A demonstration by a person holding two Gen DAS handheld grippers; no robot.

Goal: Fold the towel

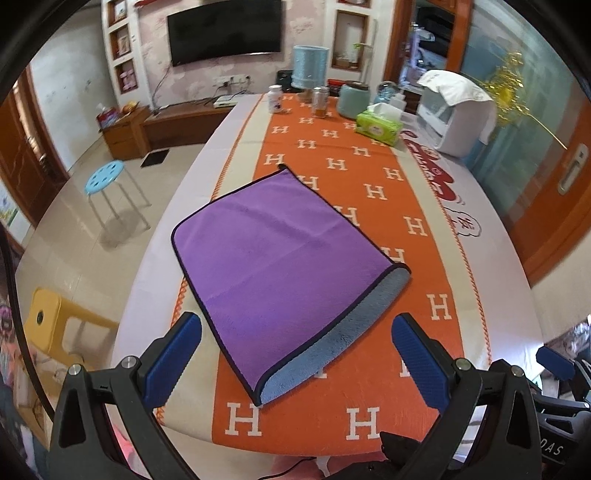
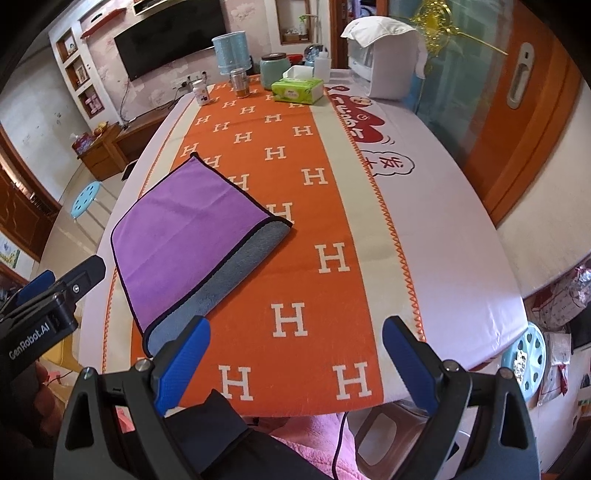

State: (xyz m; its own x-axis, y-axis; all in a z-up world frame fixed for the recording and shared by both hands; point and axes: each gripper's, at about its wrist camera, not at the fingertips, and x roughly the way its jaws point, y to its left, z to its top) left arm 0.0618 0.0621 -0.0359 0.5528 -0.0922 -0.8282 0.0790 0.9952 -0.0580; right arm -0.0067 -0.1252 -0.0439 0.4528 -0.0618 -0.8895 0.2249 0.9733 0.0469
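Left wrist view has the purple towel [image 1: 280, 258] folded flat on the desk [image 1: 509, 258], long axis running diagonally from the near edge toward the far left, gray-blue underside peeking out along its right edge. Left gripper [image 1: 295, 354] fingers are spread wide, holding nothing, hovering over the towel's near end. Right gripper [image 2: 295, 354] also gapes empty, just right of the towel [image 2: 184, 236]. Tissue pack [image 2: 297, 90] and jar [image 2: 273, 70] sit at the far end; can't tell the jar's contents.

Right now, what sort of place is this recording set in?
Most likely a home living or dining room: a wall-mounted TV over a low wooden cabinet, plastic stools, and a cloth-covered table holding a tissue pack and jars.
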